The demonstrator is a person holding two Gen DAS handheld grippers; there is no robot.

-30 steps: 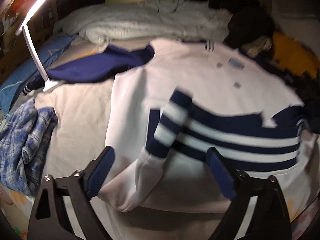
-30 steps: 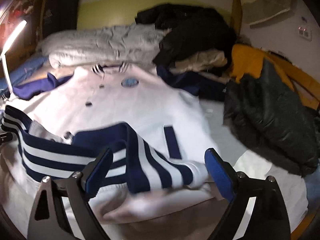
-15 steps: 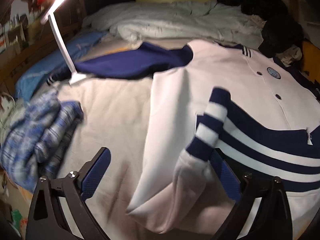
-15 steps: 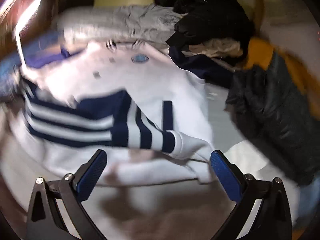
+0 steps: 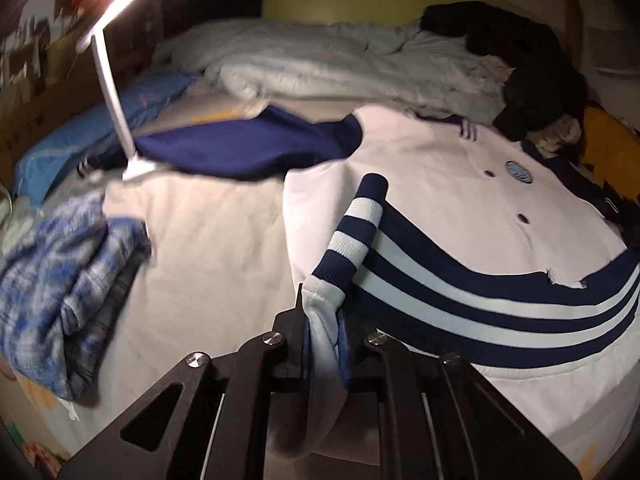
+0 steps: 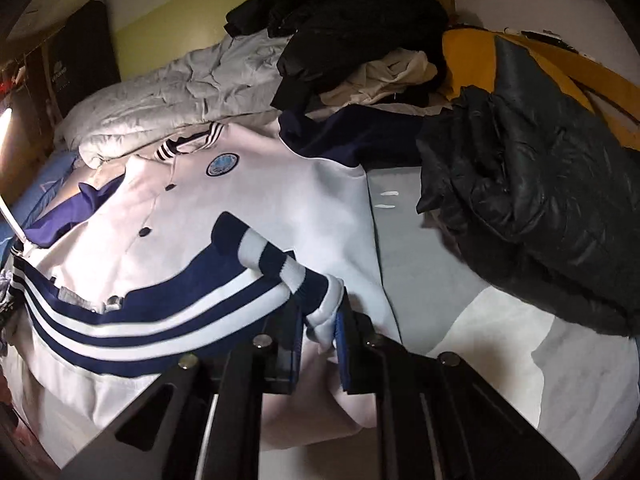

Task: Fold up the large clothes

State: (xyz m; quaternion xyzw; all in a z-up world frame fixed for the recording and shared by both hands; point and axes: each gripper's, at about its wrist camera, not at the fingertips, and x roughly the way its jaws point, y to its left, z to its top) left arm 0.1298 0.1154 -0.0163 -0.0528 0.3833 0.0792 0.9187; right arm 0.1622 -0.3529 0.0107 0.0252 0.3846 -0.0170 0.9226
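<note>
A white jacket point(image 5: 432, 184) with navy and white striped hem and cuffs lies spread on the bed; it also shows in the right wrist view point(image 6: 248, 208). My left gripper point(image 5: 322, 320) is shut on the jacket's left sleeve just behind its striped cuff point(image 5: 352, 228). My right gripper point(image 6: 320, 320) is shut on the right sleeve just behind its striped cuff point(image 6: 276, 260). Both sleeves are folded in over the jacket's striped hem.
A white lamp arm point(image 5: 112, 92) stands at the left on the bed sheet point(image 5: 208, 240). A blue plaid garment point(image 5: 64, 292) lies at the left. A grey duvet point(image 5: 320, 68) lies behind. A black puffer jacket point(image 6: 532, 200) and piled dark clothes point(image 6: 344, 28) lie at the right.
Both grippers were open a second ago, hovering over the sleeves. Both have moved in and shut on the sleeves near the cuffs.
</note>
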